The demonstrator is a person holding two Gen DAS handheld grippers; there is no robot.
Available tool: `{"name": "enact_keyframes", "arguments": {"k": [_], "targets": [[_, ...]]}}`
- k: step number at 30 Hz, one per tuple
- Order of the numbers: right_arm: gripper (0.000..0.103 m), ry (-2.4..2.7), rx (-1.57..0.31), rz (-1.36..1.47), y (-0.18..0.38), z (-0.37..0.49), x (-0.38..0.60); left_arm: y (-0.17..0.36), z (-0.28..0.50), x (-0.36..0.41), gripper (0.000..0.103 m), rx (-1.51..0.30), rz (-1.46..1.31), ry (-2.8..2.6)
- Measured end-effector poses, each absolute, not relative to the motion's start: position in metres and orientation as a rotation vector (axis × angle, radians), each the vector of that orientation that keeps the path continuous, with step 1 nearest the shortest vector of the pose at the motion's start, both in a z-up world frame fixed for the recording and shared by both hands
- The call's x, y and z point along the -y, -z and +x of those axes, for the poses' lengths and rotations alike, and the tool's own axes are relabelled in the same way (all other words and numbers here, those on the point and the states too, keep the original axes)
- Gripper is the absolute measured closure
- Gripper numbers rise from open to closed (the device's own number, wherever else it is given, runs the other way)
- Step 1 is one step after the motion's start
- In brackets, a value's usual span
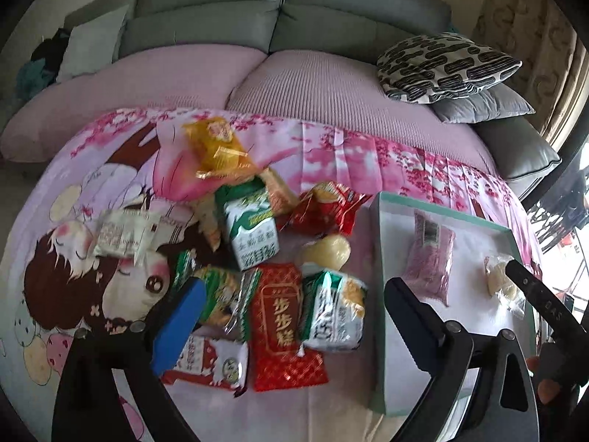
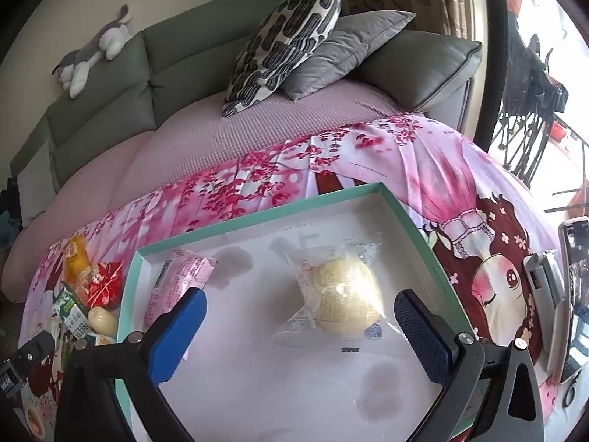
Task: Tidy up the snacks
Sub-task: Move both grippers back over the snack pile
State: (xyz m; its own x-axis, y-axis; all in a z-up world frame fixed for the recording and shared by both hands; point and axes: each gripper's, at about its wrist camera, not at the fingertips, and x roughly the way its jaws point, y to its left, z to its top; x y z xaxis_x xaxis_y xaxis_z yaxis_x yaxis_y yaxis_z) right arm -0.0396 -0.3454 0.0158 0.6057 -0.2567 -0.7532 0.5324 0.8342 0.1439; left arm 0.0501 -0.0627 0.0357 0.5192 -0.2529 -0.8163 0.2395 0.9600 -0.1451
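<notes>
A pile of snack packets lies on the pink cartoon-print cloth (image 1: 73, 258). It includes a red packet with gold characters (image 1: 281, 316), a green-and-white carton (image 1: 250, 232), a yellow bag (image 1: 217, 147) and a loose pale bun (image 1: 327, 250). My left gripper (image 1: 291, 294) hangs open above this pile, holding nothing. To the right stands a shallow white box with a mint rim (image 2: 257, 217). In it lie a pink packet (image 2: 176, 280) and a pale bun in clear wrap (image 2: 346, 294). My right gripper (image 2: 300, 302) is open over that bun, its pads clear of it.
A grey sofa (image 1: 221, 18) with a pink seat cover runs behind the cloth. A black-and-white patterned cushion (image 2: 283, 40) leans on a grey one at the right end. A plush toy (image 2: 92, 55) lies on the backrest. A phone on a stand (image 2: 574, 294) is at the far right.
</notes>
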Motion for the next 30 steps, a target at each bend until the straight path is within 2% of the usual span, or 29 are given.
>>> {"name": "enact_keyframes", "arguments": {"k": [21, 30], "targets": [[0.0, 0.369, -0.726, 0.423, -0.031, -0.035, 0.32, -0.044, 0.067, 0.002, 0.006, -0.99, -0.152, 0.206], [0.0, 0.315, -0.709, 0.414, -0.045, -0.035, 0.3, -0.045, 0.076, -0.032, 0.006, -0.986, -0.106, 0.116]]}}
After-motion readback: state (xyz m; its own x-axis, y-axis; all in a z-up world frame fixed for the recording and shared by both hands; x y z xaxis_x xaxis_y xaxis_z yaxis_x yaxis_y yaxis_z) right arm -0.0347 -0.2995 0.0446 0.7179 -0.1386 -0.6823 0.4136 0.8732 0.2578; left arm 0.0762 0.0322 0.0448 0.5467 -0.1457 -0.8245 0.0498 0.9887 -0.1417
